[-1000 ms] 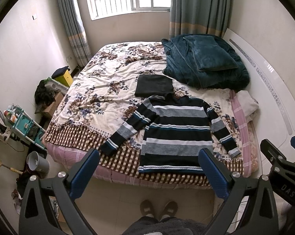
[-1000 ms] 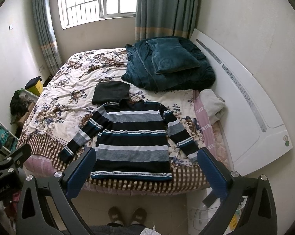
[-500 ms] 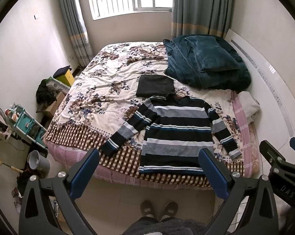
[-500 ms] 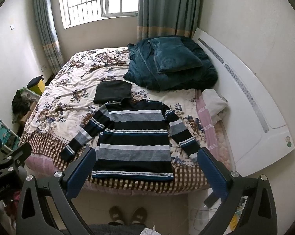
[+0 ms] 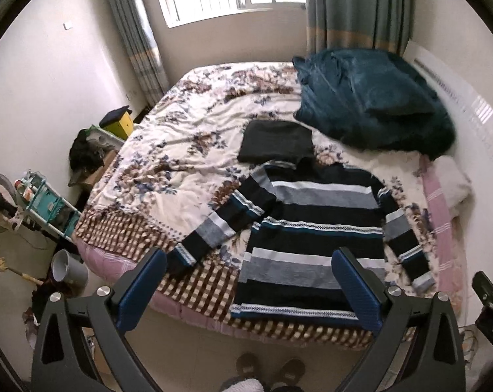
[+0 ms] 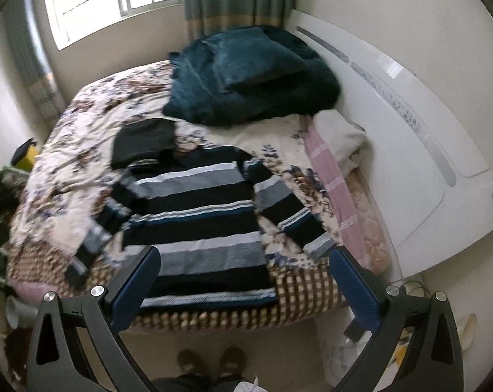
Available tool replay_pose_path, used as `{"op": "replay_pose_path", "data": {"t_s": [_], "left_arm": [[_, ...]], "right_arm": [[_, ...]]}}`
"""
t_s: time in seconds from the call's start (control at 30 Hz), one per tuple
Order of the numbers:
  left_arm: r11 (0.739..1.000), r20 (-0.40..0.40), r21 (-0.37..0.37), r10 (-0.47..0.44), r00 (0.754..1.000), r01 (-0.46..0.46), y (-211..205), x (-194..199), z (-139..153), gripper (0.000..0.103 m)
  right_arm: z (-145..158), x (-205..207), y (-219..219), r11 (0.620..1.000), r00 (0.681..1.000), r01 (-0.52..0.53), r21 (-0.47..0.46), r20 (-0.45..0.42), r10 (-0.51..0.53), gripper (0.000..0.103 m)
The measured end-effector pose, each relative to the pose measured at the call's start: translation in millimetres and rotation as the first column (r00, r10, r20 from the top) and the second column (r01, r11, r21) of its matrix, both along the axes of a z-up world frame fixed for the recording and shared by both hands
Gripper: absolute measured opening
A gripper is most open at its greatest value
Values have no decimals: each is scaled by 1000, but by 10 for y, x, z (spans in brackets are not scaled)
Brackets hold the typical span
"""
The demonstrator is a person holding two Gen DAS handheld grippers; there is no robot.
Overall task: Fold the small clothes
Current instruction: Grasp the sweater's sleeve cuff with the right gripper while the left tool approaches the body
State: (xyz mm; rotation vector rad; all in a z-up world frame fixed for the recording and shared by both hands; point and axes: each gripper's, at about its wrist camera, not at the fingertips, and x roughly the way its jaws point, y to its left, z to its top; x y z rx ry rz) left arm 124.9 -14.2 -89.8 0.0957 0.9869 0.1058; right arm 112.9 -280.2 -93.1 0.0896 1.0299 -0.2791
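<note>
A striped sweater (image 5: pixel 312 228) in black, grey, white and teal lies flat on the bed, sleeves spread, hem toward me; it also shows in the right wrist view (image 6: pixel 200 222). A folded black garment (image 5: pixel 276 142) lies just beyond its collar, also in the right wrist view (image 6: pixel 142 140). My left gripper (image 5: pixel 249 281) is open and empty, held above the sweater's hem at the bed's near edge. My right gripper (image 6: pixel 246 277) is open and empty, over the hem and the right sleeve cuff (image 6: pixel 318 246).
A teal blanket with a pillow (image 5: pixel 370 104) is heaped at the back right of the floral bed (image 5: pixel 181 150). A white headboard (image 6: pixel 410 150) runs along the right. Clutter, a shelf (image 5: pixel 47 202) and a bucket (image 5: pixel 68 269) stand on the floor at left. The person's feet (image 5: pixel 269 369) are below.
Both grippers have moved forward and down toward the bed, so the sweater looks larger. The right view has tilted and is blurred by motion. Both stay open.
</note>
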Motion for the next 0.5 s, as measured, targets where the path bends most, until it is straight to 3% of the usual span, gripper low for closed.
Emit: {"op": "replay_pose_path", "data": {"t_s": [0.13,0.27,0.37,0.5], "left_arm": [[998,-72,50,-21,997,25,-246,368,-615,103],[995,-166,75,-56,985,69,-440,816,-1319,103],[991,-239,56,-107,965,124,-603,1163,-1895,103],[979,-285,71,-161,945,189,-832,1530,-2560,103]], "right_arm": [[-791,363,-499,988,987,146,47,-76,-142,103],[-1677,617,-1016,941,939,322,107,-164,-303,103],[-2375,688,-1390,872,867,473,127,-240,-436,103],[-3225,584,-1881,721,723,677,149,-317,-613,103]]}}
